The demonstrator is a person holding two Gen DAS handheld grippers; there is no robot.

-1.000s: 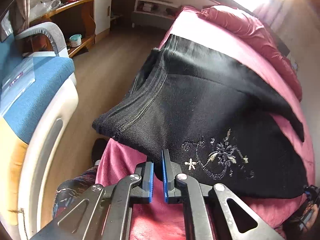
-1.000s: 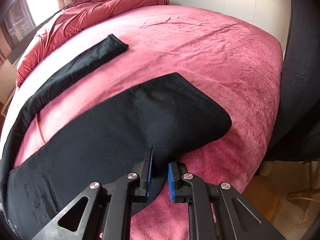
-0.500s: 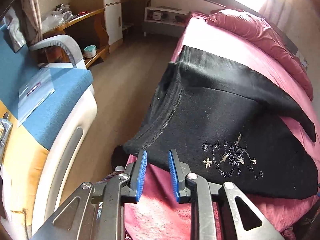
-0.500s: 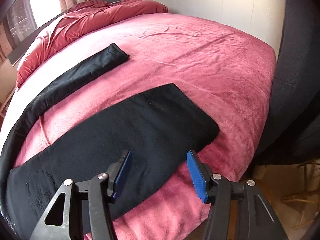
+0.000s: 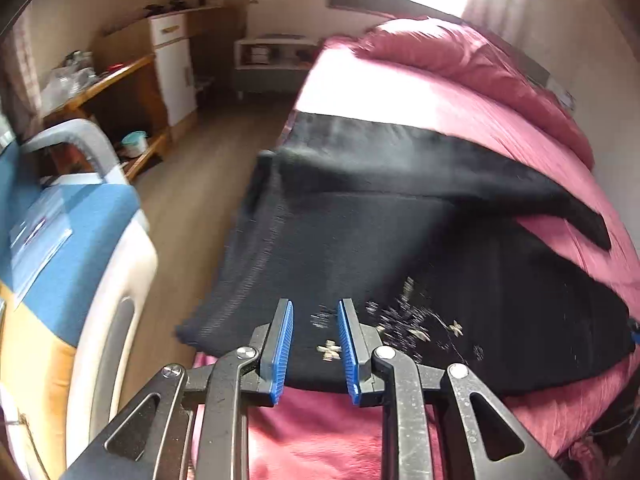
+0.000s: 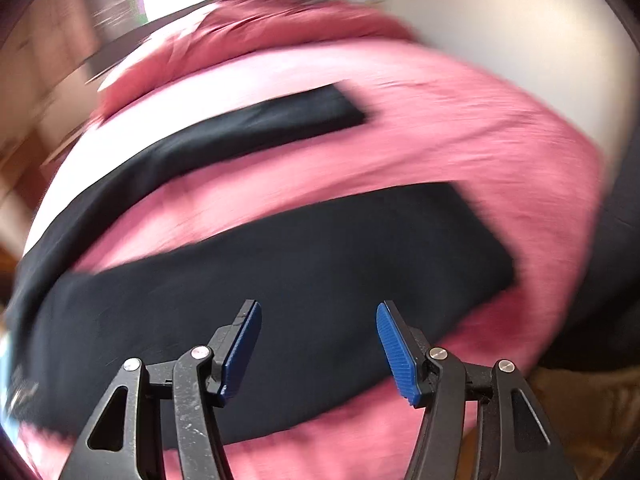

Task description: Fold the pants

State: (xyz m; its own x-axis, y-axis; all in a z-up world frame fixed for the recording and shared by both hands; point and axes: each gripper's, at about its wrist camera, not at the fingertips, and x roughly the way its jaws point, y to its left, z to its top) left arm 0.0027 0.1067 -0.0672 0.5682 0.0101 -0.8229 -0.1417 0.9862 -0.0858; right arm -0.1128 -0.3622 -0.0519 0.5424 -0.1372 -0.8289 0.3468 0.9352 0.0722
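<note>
Black pants (image 5: 400, 248) lie spread on the pink bed (image 5: 440, 104), waistband toward the bed's left edge, pale flower embroidery (image 5: 412, 324) near the front. My left gripper (image 5: 314, 346) is open, empty, over the pants' near edge beside the embroidery. In the right wrist view the near leg (image 6: 280, 292) lies flat across the bed and the far leg (image 6: 256, 124) stretches behind it. My right gripper (image 6: 318, 348) is wide open and empty above the near leg. That view is blurred by motion.
A blue and white chair (image 5: 72, 248) stands close to the bed's left side, with wooden floor (image 5: 192, 184) between. Wooden shelves (image 5: 120, 92) and a white cabinet (image 5: 176, 64) stand at the back left. A rumpled pink duvet (image 5: 480, 60) lies at the head. A dark panel (image 6: 616, 264) borders the bed's right.
Both grippers have let go of the pants and opened. The right one has opened wide and swung over the near leg. The left one has moved a little forward over the embroidery.
</note>
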